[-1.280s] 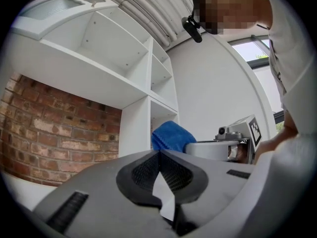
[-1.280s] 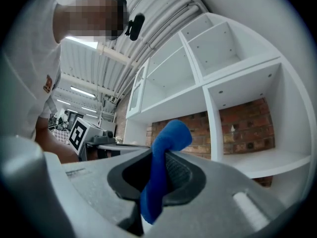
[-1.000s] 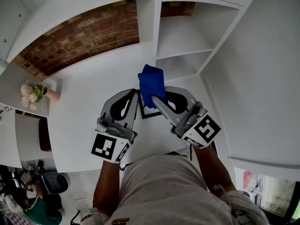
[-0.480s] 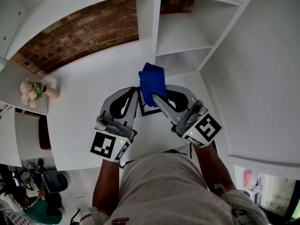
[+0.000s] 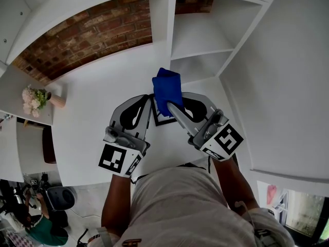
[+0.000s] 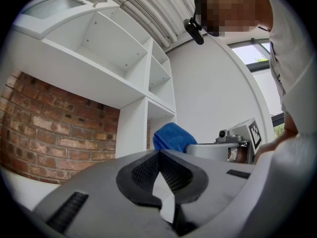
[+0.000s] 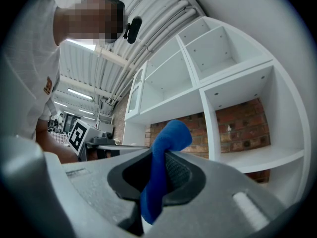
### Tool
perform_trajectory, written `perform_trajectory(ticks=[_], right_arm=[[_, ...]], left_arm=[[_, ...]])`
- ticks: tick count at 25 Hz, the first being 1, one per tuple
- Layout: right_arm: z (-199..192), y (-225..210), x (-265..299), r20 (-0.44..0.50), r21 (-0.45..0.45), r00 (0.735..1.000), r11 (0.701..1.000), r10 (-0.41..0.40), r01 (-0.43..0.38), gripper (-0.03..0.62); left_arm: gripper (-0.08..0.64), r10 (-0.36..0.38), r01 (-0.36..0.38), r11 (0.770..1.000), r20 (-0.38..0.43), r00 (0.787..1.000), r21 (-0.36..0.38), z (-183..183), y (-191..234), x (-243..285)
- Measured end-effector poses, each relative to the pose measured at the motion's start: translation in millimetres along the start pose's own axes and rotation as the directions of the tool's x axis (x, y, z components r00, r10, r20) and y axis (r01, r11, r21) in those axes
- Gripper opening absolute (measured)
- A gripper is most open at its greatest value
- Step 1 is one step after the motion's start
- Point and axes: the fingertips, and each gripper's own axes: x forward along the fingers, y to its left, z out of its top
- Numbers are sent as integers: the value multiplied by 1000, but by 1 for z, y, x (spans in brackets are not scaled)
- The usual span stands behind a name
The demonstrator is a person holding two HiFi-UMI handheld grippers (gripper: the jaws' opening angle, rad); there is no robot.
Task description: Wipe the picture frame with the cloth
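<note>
My right gripper squeezes the cloth. My left gripper is pinched shut by the picture frame. I think the wiping has barely started.

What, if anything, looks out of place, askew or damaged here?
Nothing stands out. The cloth is clamped in the right gripper, and the frame sits on the table between it and the left gripper; no spill or damage shows.

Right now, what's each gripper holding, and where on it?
Right gripper is shut on the blue cloth, pinched low, with its bulk sticking out past the jaws. Left gripper is shut; whether it grips the picture frame cannot be told.
</note>
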Motion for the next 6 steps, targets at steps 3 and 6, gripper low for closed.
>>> perform_trajectory(ticks=[3, 6], right_arm=[[0, 0, 0, -1, 0, 1000, 1000, -1, 1, 47], [-1, 0, -1, -3, 1, 1000, 1000, -1, 1, 47]], left_arm=[[0, -1, 1, 1000, 1, 1000, -2, 1, 0, 0], [0, -2, 2, 1000, 4, 1000, -4, 1, 0, 0]])
